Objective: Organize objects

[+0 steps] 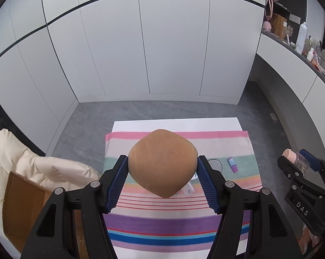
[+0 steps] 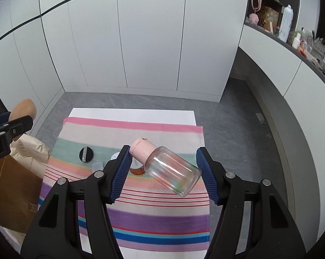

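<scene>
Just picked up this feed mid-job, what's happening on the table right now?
A person holds a gripper in each hand above a striped cloth. The left gripper is shut on a tan makeup sponge. The right gripper holds a clear bottle with a pink cap, tilted between its fingers. On the cloth lie a black round compact, a small purple tube and a few other small items, partly hidden.

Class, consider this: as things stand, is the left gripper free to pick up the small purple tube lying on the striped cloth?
Probably not. The left gripper is already shut on a tan sponge, so its jaws are occupied. The purple tube itself lies uncovered on the striped cloth.
</scene>
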A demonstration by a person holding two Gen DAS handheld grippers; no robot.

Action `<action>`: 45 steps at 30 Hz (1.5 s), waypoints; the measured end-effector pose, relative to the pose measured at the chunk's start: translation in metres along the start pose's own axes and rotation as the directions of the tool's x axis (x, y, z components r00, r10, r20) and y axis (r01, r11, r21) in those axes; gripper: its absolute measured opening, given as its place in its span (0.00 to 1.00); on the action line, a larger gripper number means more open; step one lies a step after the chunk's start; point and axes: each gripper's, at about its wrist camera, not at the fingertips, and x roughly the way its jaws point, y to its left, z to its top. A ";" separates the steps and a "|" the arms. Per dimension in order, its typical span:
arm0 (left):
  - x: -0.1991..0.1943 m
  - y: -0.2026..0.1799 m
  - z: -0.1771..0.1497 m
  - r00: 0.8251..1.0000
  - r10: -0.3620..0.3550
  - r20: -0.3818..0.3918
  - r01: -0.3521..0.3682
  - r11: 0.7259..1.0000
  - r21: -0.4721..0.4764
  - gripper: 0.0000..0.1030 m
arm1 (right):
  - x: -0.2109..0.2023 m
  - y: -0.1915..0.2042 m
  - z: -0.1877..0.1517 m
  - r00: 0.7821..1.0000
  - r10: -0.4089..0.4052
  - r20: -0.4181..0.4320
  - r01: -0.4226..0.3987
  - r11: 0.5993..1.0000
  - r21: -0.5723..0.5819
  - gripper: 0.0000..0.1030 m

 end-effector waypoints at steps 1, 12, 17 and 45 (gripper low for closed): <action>-0.001 0.000 -0.001 1.000 -0.003 0.000 0.003 1.000 0.001 0.64 | -0.002 0.000 0.000 1.000 0.000 0.002 0.000 1.000 -0.002 0.62; -0.014 0.000 -0.012 1.000 0.003 -0.007 -0.003 1.000 -0.001 0.64 | -0.010 0.000 -0.012 1.000 -0.005 -0.012 0.005 1.000 -0.010 0.62; -0.028 0.004 -0.022 1.000 -0.013 -0.021 0.013 1.000 -0.015 0.64 | -0.024 0.000 -0.022 1.000 -0.004 -0.006 0.003 1.000 -0.018 0.62; -0.118 0.029 -0.164 0.996 -0.054 -0.068 0.056 0.998 0.018 0.64 | -0.120 0.001 -0.158 0.994 0.051 -0.096 -0.054 0.998 -0.029 0.62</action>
